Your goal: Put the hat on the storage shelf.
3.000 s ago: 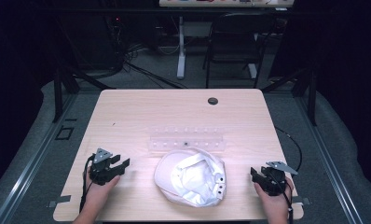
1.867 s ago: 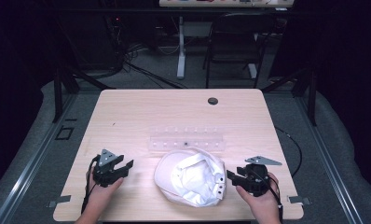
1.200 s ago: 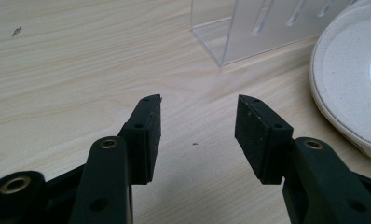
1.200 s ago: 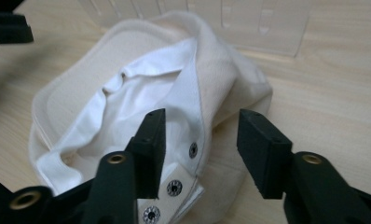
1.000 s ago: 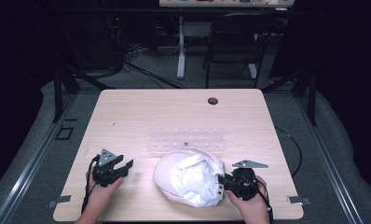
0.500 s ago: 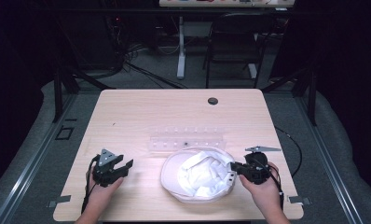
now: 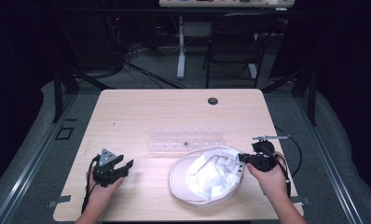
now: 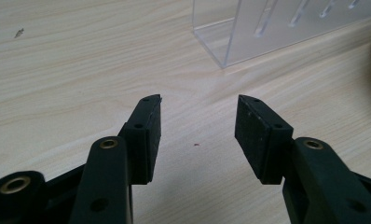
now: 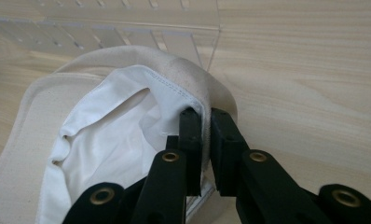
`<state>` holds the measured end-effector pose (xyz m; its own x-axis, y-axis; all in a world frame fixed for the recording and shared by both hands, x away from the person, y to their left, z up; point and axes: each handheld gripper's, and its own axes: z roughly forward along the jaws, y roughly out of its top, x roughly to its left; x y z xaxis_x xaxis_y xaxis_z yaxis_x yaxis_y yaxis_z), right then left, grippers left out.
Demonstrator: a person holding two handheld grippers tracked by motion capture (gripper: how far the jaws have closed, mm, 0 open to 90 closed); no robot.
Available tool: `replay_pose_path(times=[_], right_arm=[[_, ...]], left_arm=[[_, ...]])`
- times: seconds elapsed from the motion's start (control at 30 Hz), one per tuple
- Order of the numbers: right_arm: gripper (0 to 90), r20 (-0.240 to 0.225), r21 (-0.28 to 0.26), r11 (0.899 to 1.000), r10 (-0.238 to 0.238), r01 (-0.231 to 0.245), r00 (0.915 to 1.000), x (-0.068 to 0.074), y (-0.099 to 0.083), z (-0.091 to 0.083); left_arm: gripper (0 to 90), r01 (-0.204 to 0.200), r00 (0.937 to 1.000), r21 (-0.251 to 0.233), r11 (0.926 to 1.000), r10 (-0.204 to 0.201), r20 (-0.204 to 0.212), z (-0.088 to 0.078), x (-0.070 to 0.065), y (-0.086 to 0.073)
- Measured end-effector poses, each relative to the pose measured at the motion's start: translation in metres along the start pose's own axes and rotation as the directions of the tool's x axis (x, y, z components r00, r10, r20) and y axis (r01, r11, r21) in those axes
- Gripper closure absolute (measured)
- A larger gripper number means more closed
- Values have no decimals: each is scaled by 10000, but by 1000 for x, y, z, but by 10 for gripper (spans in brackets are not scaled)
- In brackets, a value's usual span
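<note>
The right claw (image 7: pixel 243 161), clenched on the white cap's (image 7: pixel 207 179) rim at its 3 o'clock, has tugged it rightward; the left claw (image 7: pixel 123 167) rests released on the surface (image 7: pixel 141 116).

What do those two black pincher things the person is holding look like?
Each is a black hand-held tool. The left gripper has a grey three-cornered plate on top, and a black cable trails from it. The right gripper has one too, seen edge-on. Up close, the fingers are flat, blocky pads on black arms with brass-coloured rivets. The forearms show no sleeves.
</note>
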<state>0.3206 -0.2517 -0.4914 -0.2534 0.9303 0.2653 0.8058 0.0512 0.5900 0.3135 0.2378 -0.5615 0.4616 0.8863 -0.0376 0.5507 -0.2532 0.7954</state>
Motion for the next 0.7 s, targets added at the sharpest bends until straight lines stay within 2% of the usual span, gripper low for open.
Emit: replay_pose_path(times=[0.03, 0.07, 0.1, 0.13, 0.17, 0.33, 0.53, 0.6, 0.7], right_arm=[[788, -76, 274, 9996, -15, 17, 10000, 0, 1, 0], [788, -76, 274, 9996, -15, 17, 10000, 0, 1, 0], [709, -192, 526, 9986, 13, -2, 9998, 0, 3, -1], [687, -291, 551, 9984, 163, -146, 9994, 1, 3, -1], [687, -291, 551, 9984, 163, -146, 9994, 1, 3, -1], [576, -297, 1005, 9947, 234, -203, 9993, 4, 6, -2], [540, -96, 1859, 9814, 501, -475, 9987, 5, 8, 0], [535, -77, 2154, 9741, 726, -692, 9973, 4, 8, 2], [539, -215, 2525, 9592, 1369, -1271, 9903, 2, 10, 5]], left_arm=[[511, -49, 10000, 14, 10000, 49, -4, 0, 0, 0], [511, -38, 10000, 26, 10000, 38, -5, 0, 0, 0], [511, -14, 10000, 23, 10000, 14, -4, 0, 0, 0], [511, -91, 10000, 77, 9999, 91, 15, 0, 0, 0], [511, -87, 10000, 45, 10000, 87, -5, 0, 0, 0], [511, -94, 10000, 34, 9999, 94, -3, 0, 0, 0], [511, -81, 10000, 45, 10000, 81, 6, 0, 0, 0], [511, -95, 10000, 51, 9999, 95, 13, 0, 0, 0], [511, -71, 10000, 24, 10000, 71, 6, 0, -1, 0]])
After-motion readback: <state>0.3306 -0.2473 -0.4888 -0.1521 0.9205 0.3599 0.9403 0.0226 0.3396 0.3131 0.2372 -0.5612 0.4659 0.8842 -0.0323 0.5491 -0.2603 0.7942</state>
